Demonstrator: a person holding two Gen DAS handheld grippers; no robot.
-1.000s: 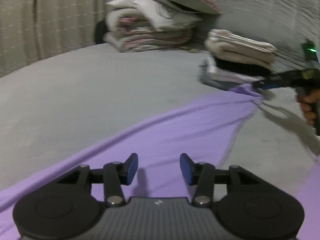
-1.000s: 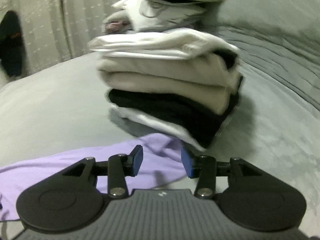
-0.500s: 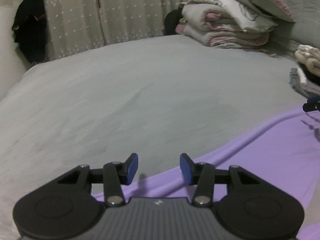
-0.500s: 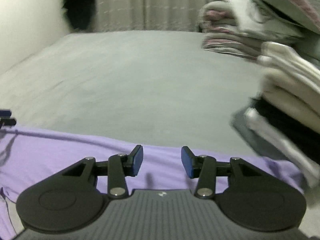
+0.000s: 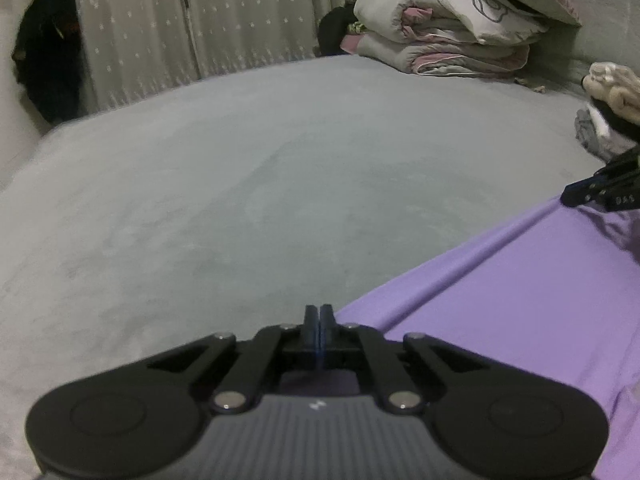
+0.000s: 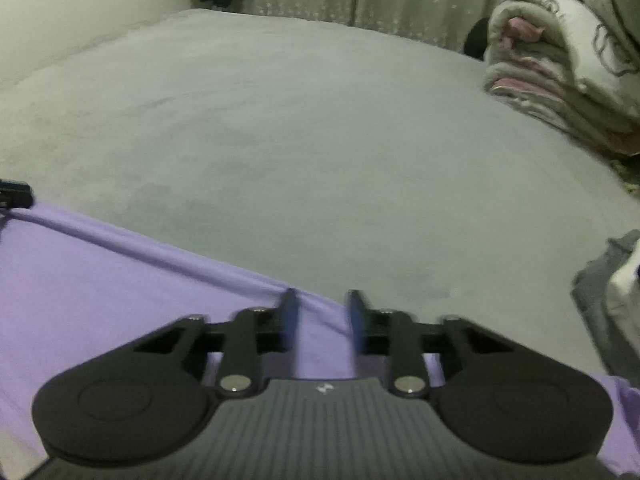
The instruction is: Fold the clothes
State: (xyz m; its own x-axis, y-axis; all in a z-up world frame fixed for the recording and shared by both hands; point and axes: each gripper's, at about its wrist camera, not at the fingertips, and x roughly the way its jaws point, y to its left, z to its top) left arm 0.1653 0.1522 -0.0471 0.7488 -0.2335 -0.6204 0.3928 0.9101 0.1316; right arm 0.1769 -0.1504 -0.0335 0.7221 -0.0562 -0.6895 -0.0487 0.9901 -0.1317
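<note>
A purple garment (image 5: 520, 300) lies flat on the grey bed, its hemmed far edge running as a straight line. My left gripper (image 5: 319, 320) is shut at the left end of that hem, with purple cloth showing beneath the fingers. In the right wrist view the garment (image 6: 100, 280) fills the lower left. My right gripper (image 6: 322, 312) straddles the hem's right end, its blurred fingers partly drawn in with a gap between them and cloth in it. The other gripper shows in each view: right gripper (image 5: 600, 192), left gripper (image 6: 14, 196).
The grey bed (image 5: 260, 180) stretches ahead to curtains (image 5: 240, 12). Folded bedding and pillows (image 5: 448, 36) are stacked at the far right. A pile of folded clothes (image 5: 608, 112) sits at the right edge, close to the right gripper. A dark garment (image 5: 48, 52) hangs at far left.
Both grippers swung left to face across the bed along the hem. The left gripper went from open to shut on the hem. The right gripper's fingers have narrowed.
</note>
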